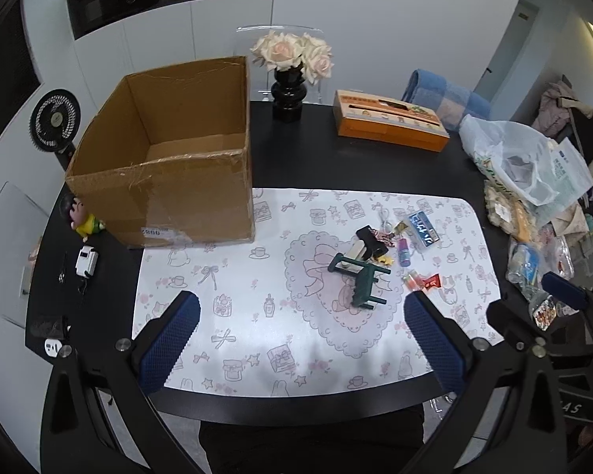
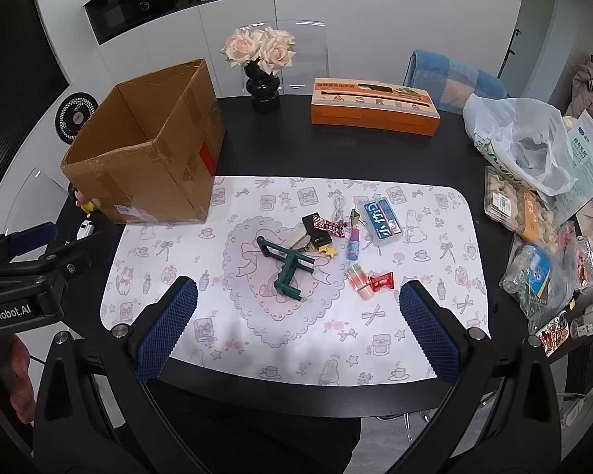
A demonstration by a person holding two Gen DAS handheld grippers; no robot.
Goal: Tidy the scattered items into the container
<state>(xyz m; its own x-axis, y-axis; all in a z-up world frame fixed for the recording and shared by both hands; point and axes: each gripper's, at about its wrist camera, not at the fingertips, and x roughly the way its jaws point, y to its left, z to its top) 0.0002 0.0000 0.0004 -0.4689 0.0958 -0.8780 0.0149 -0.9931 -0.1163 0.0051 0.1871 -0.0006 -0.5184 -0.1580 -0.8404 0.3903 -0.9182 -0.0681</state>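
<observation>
On the far left, only the left wrist view shows the small white toy vehicle (image 1: 86, 262) lying plainly on the bare black table (image 1: 359, 158), with a round-headed yellow-and-green figurine (image 1: 84, 219) just beside the box corner. The right wrist view shows, at its left edge, the left gripper's black frame and a hand (image 2: 17, 379) holding its handle.

The cardboard box (image 1: 166, 181) stands upright and open-topped on the table's left side, its corrugated walls patched with glossy tape; its near right corner touches the edge of the printed placemat (image 1: 257, 316). The right wrist view reveals a red label on the box's right wall, unseen from the left.

The left gripper (image 1: 302, 343) hangs spread wide over the mat's near edge, holding nothing, its blue pads (image 1: 170, 339) cross-hatched. The right gripper (image 2: 298, 330) is likewise spread wide and empty.

The scattered items cluster right of the mat's centre: a dark green plastic frame with pegs (image 2: 286, 266), a black rectangular block (image 2: 316, 231), a coiled white cable (image 2: 338, 207), a small purple bottle (image 2: 353, 245), a blue-and-white packet (image 2: 381, 221), a clear tube of sticks (image 2: 359, 280) touching a red-wrapped candy (image 2: 381, 281).

The mat's left half and near strip lie open. Behind stand a black vase of pale roses (image 2: 263, 67) and an orange tissue box (image 2: 375, 106); crinkled plastic bags (image 2: 522, 146) crowd the right edge.
</observation>
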